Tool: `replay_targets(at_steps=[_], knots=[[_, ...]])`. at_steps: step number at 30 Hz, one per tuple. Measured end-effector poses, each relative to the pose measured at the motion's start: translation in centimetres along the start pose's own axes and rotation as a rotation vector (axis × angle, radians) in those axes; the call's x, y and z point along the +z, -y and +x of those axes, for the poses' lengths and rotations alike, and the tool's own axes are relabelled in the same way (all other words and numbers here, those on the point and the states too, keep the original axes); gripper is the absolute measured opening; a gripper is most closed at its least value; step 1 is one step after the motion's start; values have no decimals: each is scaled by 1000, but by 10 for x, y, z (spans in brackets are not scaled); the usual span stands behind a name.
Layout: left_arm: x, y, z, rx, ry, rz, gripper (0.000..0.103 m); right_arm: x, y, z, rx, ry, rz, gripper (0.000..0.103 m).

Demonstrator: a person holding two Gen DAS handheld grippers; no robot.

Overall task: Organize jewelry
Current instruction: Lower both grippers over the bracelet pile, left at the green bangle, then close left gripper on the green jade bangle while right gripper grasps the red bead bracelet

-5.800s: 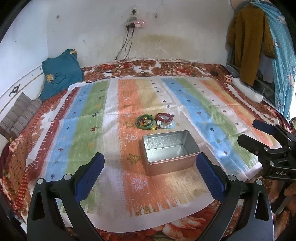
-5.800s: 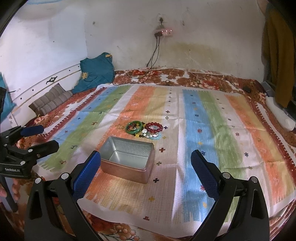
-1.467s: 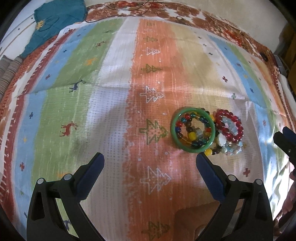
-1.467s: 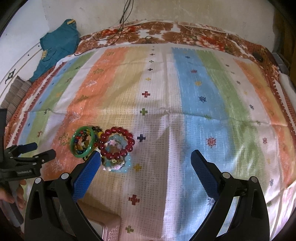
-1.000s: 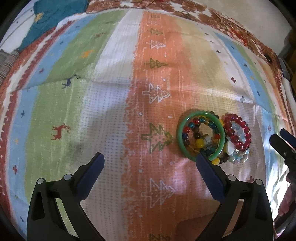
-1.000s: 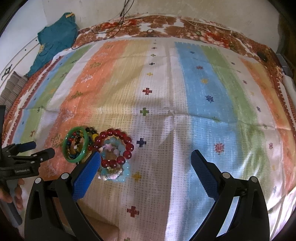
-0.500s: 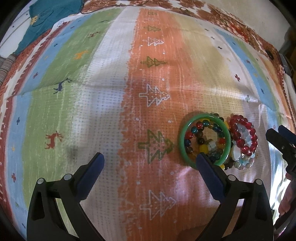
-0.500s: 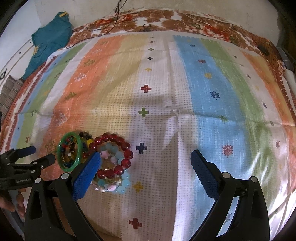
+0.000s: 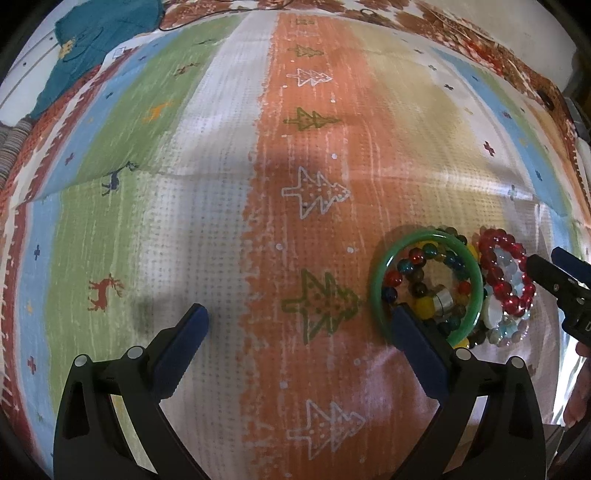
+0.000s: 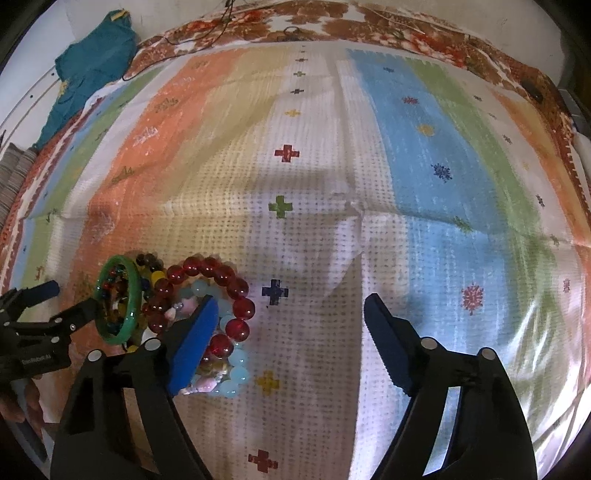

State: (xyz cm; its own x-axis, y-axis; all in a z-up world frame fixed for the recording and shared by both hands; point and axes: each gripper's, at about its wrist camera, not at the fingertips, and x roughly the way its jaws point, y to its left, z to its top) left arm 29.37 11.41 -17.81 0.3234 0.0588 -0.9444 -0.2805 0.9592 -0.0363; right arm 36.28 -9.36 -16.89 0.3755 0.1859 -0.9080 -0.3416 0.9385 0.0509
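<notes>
A heap of bracelets lies on the striped cloth (image 9: 221, 206). It holds a green bangle (image 9: 375, 284) with a multicoloured bead bracelet (image 9: 428, 251) inside it, a red bead bracelet (image 10: 207, 264) and a pale blue bead bracelet (image 10: 236, 373). My right gripper (image 10: 291, 301) points steeply down with its jaws closing. Its left finger (image 10: 195, 336) lies over the beads inside the red ring, part of that ring sits between the jaws, and no pad presses on it. My left gripper (image 9: 298, 315) is open over bare cloth, its right finger (image 9: 410, 332) overlapping the bangle's near edge.
A teal garment (image 10: 92, 62) lies at the far left corner, and a black cable (image 10: 221, 22) runs along the flowered blanket at the back. A grey striped cushion (image 10: 11, 173) sits at the left edge. Each gripper shows in the other's view, held by a hand (image 10: 14, 402).
My right gripper has come down onto the heap and its jaws have narrowed; its left finger now covers the beads. In the left view the bangle has drifted down toward the right finger.
</notes>
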Motion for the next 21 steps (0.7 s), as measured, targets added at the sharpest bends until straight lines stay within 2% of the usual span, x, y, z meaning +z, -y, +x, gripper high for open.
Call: replay_targets(at_steps=[8,10,14,17,18,19,20,21], knots=[[2,3,1,20,25,27,97,3,0,8,-16,-8,-6,75],[4,2,2,43,29,29,87,4,-1,9,-20,-10,-8,74],[5,7,3,40,30,55,83,4,0,9,-24,-9,-13,70],[5,13,2,42,34,77,74,4,0,9,-32,-12,-18,65],[5,15,2,43,35,82,70,4,-1,9,-28,-10,-25,59],[5,18,2,46,36,91,65,5,-2,9,19,-18,-28,43],[5,20,2,53,38,100,62,4,-4,9,38,-28,-26,37],[4,23,2,61,41,109,59,4,-6,9,29,-29,-35,37]])
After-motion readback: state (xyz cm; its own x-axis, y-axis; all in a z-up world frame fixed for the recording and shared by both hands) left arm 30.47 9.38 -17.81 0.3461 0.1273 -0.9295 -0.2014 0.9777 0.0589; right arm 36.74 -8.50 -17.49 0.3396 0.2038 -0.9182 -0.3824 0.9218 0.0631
